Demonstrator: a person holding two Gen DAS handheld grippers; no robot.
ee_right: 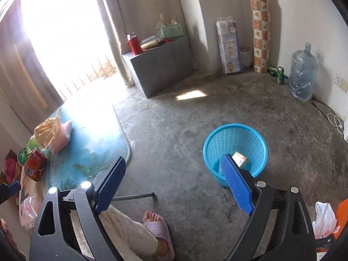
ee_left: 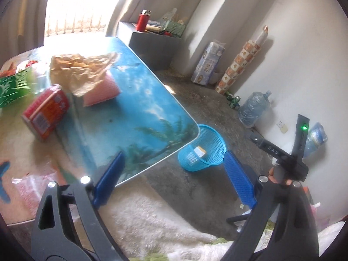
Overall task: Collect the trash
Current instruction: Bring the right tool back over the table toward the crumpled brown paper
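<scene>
The left gripper [ee_left: 174,171] is held wide apart with nothing between its blue pads, above the near corner of the table [ee_left: 139,100], whose top is printed with sea and palm trees. On the table, well ahead and to the left of this gripper, several pieces of trash are gathered: a red can [ee_left: 46,112] lying on its side, a crumpled brown paper bag [ee_left: 82,69] draped over a pink cup [ee_left: 101,91] that lies tipped over, and a green packet [ee_left: 14,88] at the left edge. None of these is touched by the gripper.

The right gripper [ee_right: 174,181] is likewise spread wide and empty, held over the concrete floor [ee_right: 174,130]. A blue mesh basket [ee_right: 235,143] stands on the floor just beyond its right-hand finger, which overlaps the basket's near rim in the right wrist view. A small yellow box [ee_right: 239,159] is seen lying inside the basket. In the left wrist view the same basket [ee_left: 202,150] is seen beside the table's corner, between the left gripper's fingers and farther off.

A foot in a pink slipper [ee_right: 158,226] is visible below the right gripper. Against the far wall a large water bottle [ee_right: 303,74] is stood.
</scene>
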